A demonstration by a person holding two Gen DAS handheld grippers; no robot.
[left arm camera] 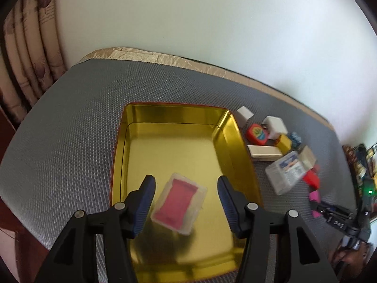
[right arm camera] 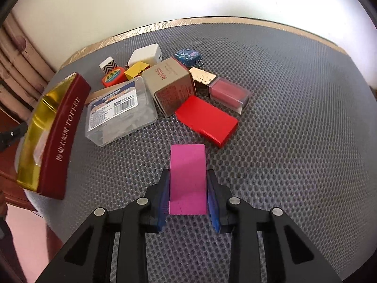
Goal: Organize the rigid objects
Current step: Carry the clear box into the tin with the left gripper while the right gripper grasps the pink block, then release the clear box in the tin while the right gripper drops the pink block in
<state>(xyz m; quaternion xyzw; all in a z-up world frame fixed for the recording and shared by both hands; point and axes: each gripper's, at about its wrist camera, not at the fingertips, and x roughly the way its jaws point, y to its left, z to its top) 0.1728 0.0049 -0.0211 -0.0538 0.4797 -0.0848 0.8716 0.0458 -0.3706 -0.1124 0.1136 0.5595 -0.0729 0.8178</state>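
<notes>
Left tool [left arm camera: 186, 202] poised above the gold tin [left arm camera: 179, 122], angled down into it, jaws spread wide and gripping nothing. Between the spread fingers, touching neither, a clear case with red insert [left arm camera: 179, 204], tilted and blurred; unclear whether resting on the tin floor or just above it.

Right tool [right arm camera: 188, 192] low over the grey mat [right arm camera: 294, 141] of the counter, pointing forward, clenched on a magenta block [right arm camera: 187, 179], blue pads pressed against both its sides.

Just beyond the block, a red box [right arm camera: 207, 120]; behind that, clustered together, a clear plastic box with label [right arm camera: 122, 110], a brown carton [right arm camera: 169, 85], a pink-filled clear case [right arm camera: 228, 93], a white charger [right arm camera: 146, 56]. At left, the tin's maroon wall marked TOFFEE.
</notes>
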